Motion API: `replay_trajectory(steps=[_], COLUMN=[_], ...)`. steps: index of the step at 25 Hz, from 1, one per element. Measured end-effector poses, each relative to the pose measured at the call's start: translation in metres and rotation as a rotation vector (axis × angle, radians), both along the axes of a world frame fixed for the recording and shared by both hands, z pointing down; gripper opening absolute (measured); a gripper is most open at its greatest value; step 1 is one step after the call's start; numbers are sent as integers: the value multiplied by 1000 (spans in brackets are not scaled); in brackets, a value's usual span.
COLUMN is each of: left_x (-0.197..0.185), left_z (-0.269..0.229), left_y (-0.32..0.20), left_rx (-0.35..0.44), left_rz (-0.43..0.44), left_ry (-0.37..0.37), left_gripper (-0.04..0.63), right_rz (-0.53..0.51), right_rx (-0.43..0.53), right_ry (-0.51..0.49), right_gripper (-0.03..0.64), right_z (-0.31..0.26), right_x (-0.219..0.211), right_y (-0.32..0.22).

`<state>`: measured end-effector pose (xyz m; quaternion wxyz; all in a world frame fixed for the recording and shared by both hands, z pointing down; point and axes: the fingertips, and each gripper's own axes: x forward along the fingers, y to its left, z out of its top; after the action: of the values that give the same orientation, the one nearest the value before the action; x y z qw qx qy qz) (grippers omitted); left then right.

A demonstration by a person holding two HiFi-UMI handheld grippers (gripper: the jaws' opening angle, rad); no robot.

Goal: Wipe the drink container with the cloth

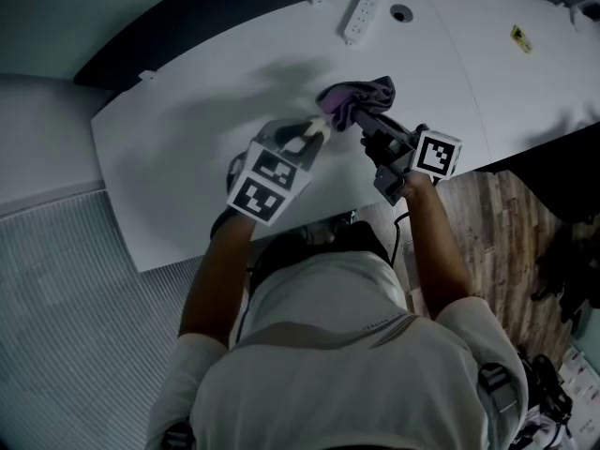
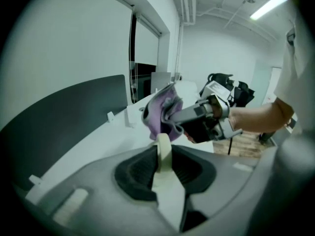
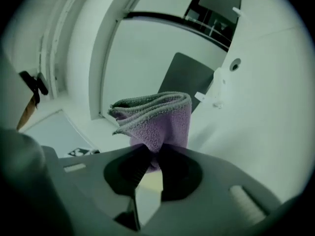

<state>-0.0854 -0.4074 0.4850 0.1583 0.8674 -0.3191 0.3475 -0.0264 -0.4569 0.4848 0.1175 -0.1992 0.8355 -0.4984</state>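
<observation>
Head view is showing the left gripper [image 1: 307, 141] clamping one pale drink container [image 1: 315, 130] and the right gripper [image 1: 364, 120] pinching one purple cloth [image 1: 360, 97] just beside it.

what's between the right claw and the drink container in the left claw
the purple cloth, pinched in the right claw, at the top of the drink container; clearest in the left gripper view

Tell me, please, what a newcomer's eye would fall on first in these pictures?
The purple cloth, bunched and pinched by the right gripper, stands out over the white table at the head view's centre. Just left of it, the left gripper clamps a slim cream-coloured drink container.
</observation>
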Motion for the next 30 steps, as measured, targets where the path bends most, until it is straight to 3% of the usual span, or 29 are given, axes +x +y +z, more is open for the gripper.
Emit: replay_trajectory(steps=[3, 8, 18, 26, 30], left_x=[0, -4, -7, -10, -10], left_z=[1, 1, -1, -3, -2], left_y=[0, -1, -3, -6, -8], left_rx=[-3, -5, 23, 35, 47], left_rz=[-1, -7, -20, -33, -44], left_ry=[10, 28, 51, 70, 79], left_gripper=[83, 81, 80, 80, 79], right_rz=[-88, -238, -387, -426, -385], right_rx=[-4, 79, 164, 201, 265], right_ry=[166, 342, 652, 766, 787], right_gripper=[57, 54, 49, 46, 46], right_z=[22, 38, 94, 129, 122], right_x=[-13, -33, -43, -49, -43], right_y=[8, 19, 22, 21, 11])
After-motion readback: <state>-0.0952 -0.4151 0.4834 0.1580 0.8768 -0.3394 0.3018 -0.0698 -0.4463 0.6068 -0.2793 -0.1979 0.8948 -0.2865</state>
